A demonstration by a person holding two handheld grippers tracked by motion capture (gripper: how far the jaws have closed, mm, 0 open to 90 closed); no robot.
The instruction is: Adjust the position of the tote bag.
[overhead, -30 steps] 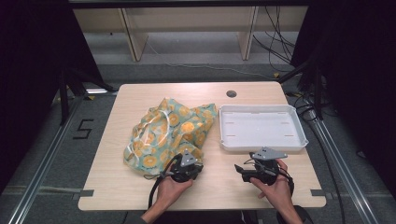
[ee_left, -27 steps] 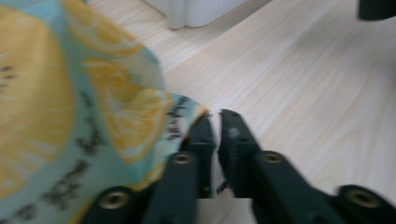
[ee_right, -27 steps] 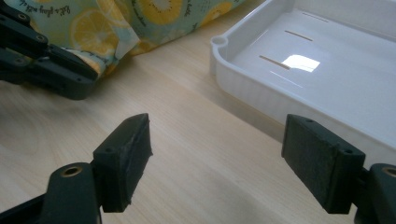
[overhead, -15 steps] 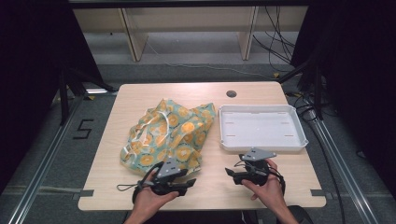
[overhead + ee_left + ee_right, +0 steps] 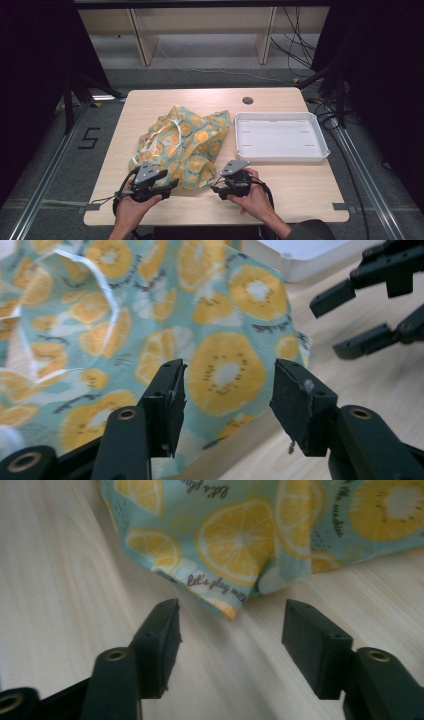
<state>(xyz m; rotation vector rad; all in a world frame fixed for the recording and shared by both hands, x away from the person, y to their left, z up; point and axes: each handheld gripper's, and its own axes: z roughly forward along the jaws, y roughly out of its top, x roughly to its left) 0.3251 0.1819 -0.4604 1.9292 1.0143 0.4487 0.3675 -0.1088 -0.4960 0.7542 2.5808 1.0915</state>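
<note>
A soft cloth bag [image 5: 185, 142] printed with orange and lemon slices on pale teal lies crumpled at the table's middle. My left gripper [image 5: 171, 184] is at its near left edge, pointing right. Its jaws have just been opening, and the fabric [image 5: 150, 315] shows in the gap without either pad pressing on it. My right gripper [image 5: 215, 189] points left at the bag's near right corner [image 5: 235, 535]. Its jaws have just been closing, and they still stand apart with the corner just beyond the fingertips [image 5: 162, 620]. The right gripper's black jaws appear in the left gripper view too.
A white shallow tray [image 5: 320, 150] sits right of the bag, its corner [image 5: 310, 255] beyond the cloth. The wooden table [image 5: 300, 195] has a round cable hole [image 5: 247, 100] at the back. Dark floor and metal rails surround it.
The left gripper has let go of the bag's near edge, opened, and slid left along it. The right gripper has moved left to the bag's near right corner and narrowed its jaws.
</note>
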